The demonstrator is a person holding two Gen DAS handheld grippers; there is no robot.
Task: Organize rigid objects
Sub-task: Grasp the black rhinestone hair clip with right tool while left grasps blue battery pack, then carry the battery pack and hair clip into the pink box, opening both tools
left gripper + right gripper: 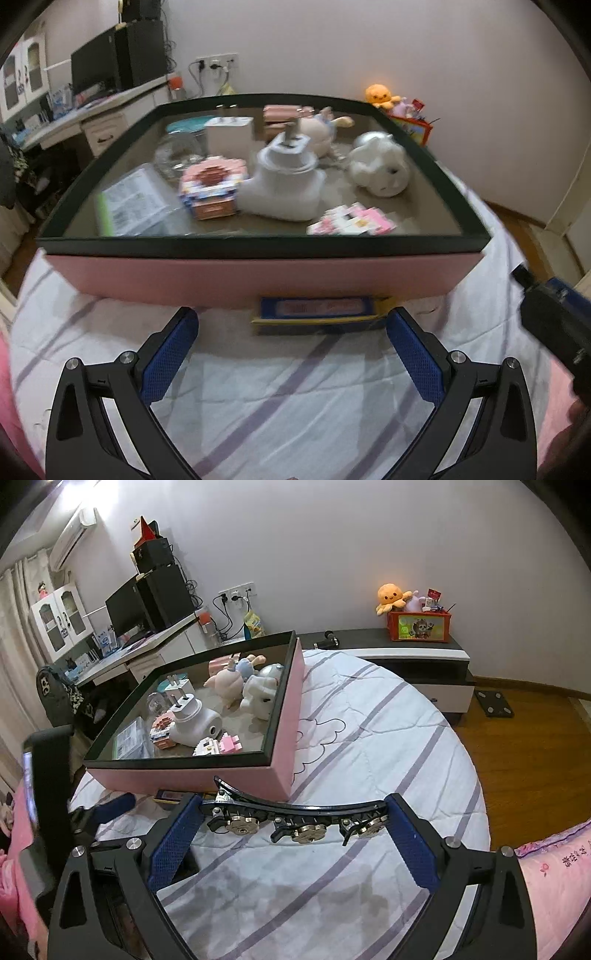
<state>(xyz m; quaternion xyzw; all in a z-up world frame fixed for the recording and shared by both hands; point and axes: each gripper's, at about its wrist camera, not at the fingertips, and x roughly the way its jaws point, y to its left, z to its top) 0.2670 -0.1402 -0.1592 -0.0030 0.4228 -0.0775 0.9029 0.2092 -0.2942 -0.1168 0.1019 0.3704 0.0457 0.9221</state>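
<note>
Toys in box [258,275] on bed [280,391], harmonica [317,312] before it

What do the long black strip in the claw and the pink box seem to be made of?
The strip looks like black plastic carrying shiny metal discs, likely steel or brass; they glint. The box looks like matte pink cardboard with a dark rim: flat walls, crisp edges, no shine.

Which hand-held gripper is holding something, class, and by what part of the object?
The right hand-held gripper holds a long black curved bar with metal wheels lengthwise, one finger on each end. The left hand-held gripper is open and empty.
</note>
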